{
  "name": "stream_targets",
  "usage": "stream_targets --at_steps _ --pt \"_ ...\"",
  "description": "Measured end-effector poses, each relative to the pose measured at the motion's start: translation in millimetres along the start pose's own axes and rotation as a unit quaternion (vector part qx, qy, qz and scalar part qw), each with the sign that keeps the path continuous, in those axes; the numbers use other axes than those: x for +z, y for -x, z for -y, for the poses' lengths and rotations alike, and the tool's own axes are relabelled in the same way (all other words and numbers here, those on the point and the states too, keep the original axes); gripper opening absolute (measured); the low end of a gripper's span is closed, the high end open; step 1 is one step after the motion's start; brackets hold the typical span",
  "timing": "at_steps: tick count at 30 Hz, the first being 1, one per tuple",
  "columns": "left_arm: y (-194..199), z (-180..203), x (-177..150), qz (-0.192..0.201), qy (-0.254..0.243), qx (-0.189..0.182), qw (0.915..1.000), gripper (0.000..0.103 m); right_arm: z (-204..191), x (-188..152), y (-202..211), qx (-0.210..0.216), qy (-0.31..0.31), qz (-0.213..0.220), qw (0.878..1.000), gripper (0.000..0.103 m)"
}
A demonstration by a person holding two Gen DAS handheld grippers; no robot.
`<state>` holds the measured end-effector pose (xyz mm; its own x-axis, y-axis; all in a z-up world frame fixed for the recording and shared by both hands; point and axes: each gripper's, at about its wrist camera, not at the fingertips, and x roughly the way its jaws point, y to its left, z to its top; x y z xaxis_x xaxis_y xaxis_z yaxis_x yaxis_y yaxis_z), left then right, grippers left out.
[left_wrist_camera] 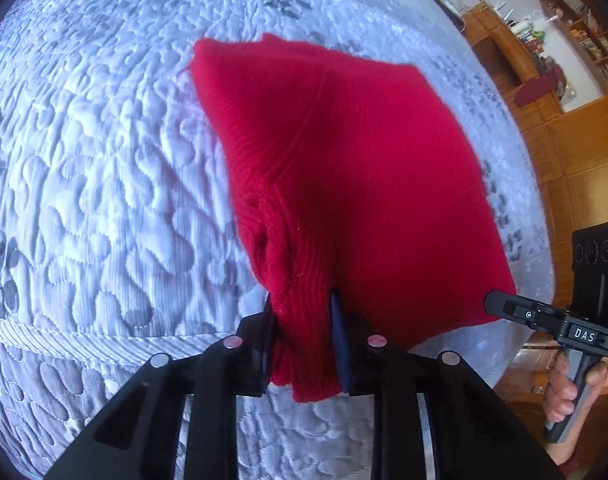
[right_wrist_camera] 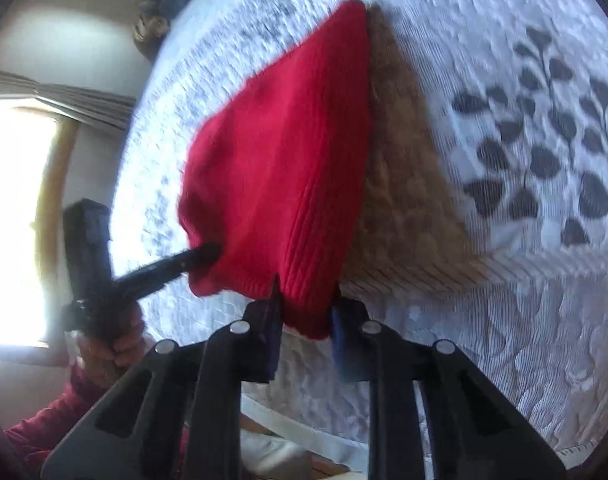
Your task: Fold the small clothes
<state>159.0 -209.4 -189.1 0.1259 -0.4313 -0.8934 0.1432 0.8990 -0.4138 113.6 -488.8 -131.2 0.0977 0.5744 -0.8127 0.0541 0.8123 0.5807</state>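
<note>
Left tool (left_wrist_camera: 302, 316), own view: closed on one near corner of the red knit garment (left_wrist_camera: 344, 168), lifted off the bed (left_wrist_camera: 84, 160) near its front edge, presumably to carry a fold across. "DAS" is legible on the other tool's body.

Right tool (right_wrist_camera: 306, 300), own view: clamped on the adjacent corner, keeping that edge taut; blurred.

My rig is two matte-black grippers — the left gripper (left_wrist_camera: 304, 304) and right gripper (right_wrist_camera: 306, 292) each carry slotted finger arms, round silver fasteners and blue-tinted pads — the right marked "DAS" in white, with bare-skinned hands on the grips and a red sleeve (right_wrist_camera: 40, 428).
</note>
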Motion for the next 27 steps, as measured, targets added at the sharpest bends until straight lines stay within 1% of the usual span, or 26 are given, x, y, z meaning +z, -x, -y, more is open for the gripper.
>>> stream_targets --at_steps 2,4,6,7,8,9,10,11,12,13,15,16,18,20,21,24,25,27 --pt "-11 -6 -3 -0.003 0.004 0.005 1.0000 0.030 8 -3 -14 -0.022 -0.009 -0.008 1.000 0.020" --pt "-14 -9 -5 0.003 -0.001 0.001 1.0000 0.030 19 -7 -26 -0.020 -0.023 -0.008 1.000 0.021" --pt "-11 -8 -8 0.008 -0.007 0.004 0.9999 0.032 25 -12 -29 -0.011 -0.031 -0.001 0.999 0.021" --pt "-9 -6 -9 0.014 -0.018 0.008 0.9997 0.033 26 -14 -26 -0.006 -0.033 0.004 0.999 0.022" --pt "-7 -4 -10 0.020 -0.025 0.014 0.9994 0.039 26 -16 -24 -0.007 -0.032 0.008 0.999 0.028" --pt "-3 -1 -12 0.028 -0.030 0.028 0.9988 0.045 22 -20 -19 -0.015 -0.023 0.018 0.999 0.030" --pt "-1 4 -15 0.037 -0.032 0.044 0.9978 0.058 22 -29 -8 -0.030 -0.014 0.027 0.999 0.040" --pt "-1 8 -15 0.044 -0.034 0.060 0.9967 0.064 21 -33 0 -0.047 -0.006 0.033 0.998 0.053" --pt "3 10 -19 0.052 -0.036 0.074 0.9953 0.070 14 -38 5 -0.074 0.006 0.043 0.996 0.060" --pt "6 13 -24 0.061 -0.040 0.092 0.9931 0.073 5 -44 10 -0.114 0.021 0.057 0.992 0.067" --pt "17 17 -34 0.080 -0.049 0.116 0.9888 0.077 -8 -57 20 -0.170 0.039 0.075 0.982 0.072" --pt "23 17 -40 0.087 -0.050 0.122 0.9875 0.081 -13 -63 24 -0.186 0.043 0.082 0.978 0.076" --pt "34 19 -51 0.100 -0.048 0.134 0.9848 0.083 -20 -74 31 -0.196 0.049 0.095 0.975 0.079" --pt "44 24 -60 0.110 -0.048 0.144 0.9823 0.085 -28 -86 36 -0.200 0.048 0.104 0.973 0.086" --pt "48 26 -64 0.112 -0.048 0.151 0.9810 0.085 -36 -84 35 -0.205 0.046 0.108 0.972 0.087" --pt "62 38 -74 0.121 -0.055 0.163 0.9776 0.087 -50 -97 42 -0.213 0.050 0.115 0.969 0.090" --pt "68 40 -79 0.126 -0.055 0.165 0.9767 0.088 -62 -92 36 -0.214 0.051 0.116 0.969 0.090" --pt "77 43 -84 0.133 -0.048 0.164 0.9762 0.088 -71 -96 42 -0.218 0.056 0.117 0.967 0.090"
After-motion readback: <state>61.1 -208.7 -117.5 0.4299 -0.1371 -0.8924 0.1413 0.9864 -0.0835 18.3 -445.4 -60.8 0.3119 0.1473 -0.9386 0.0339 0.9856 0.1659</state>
